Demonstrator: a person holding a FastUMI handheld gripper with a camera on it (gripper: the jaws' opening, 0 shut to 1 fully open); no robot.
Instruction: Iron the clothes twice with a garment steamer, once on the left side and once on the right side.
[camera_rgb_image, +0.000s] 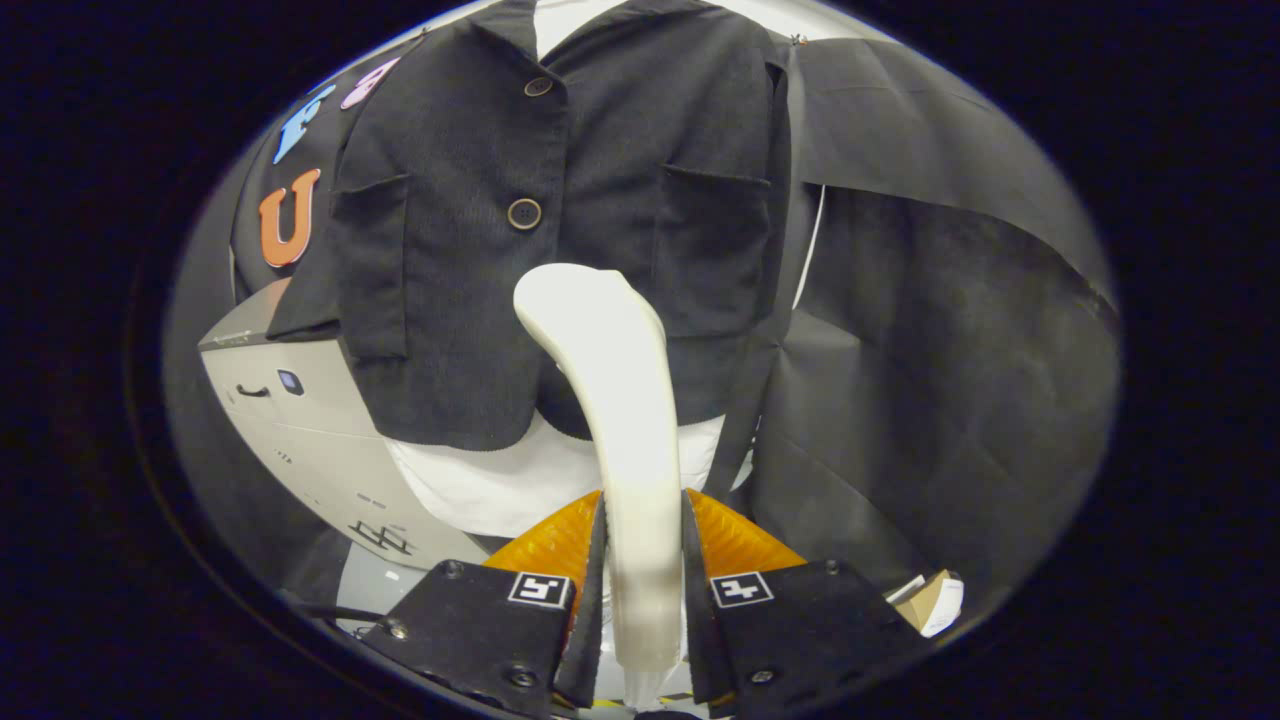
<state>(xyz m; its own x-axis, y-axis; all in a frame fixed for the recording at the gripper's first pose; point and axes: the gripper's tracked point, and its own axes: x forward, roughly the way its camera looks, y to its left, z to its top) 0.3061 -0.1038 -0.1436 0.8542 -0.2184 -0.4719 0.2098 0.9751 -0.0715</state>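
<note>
Gripper (642, 560) is clenched on the garment steamer (610, 400): both fingers press its cream handle from left and right, handle sits squarely between them. Steamer body rises from the fingers and curves up and slightly left, its rounded head ending just below the lower button (524, 213) of the jacket.

Jacket (560, 220) is dark, hangs upright on the far side, straight ahead of the fingers. Two buttons down its front placket, upper button (538, 87) near the collar. One chest pocket on each side. Steamer head overlaps the jacket's lower centre, right at the front opening; looks like it's at or near the fabric, contact can't be confirmed from this angle.

White garment (480, 490) shows below the jacket hem, behind the steamer handle.

Grey cabinet-like unit (300, 430) stands left of the jacket, partly behind its hem. Small cardboard box (930, 600) sits near right, just beside the right finger's mount. Black cloth wall (950, 330) behind everything, to the right.
</note>
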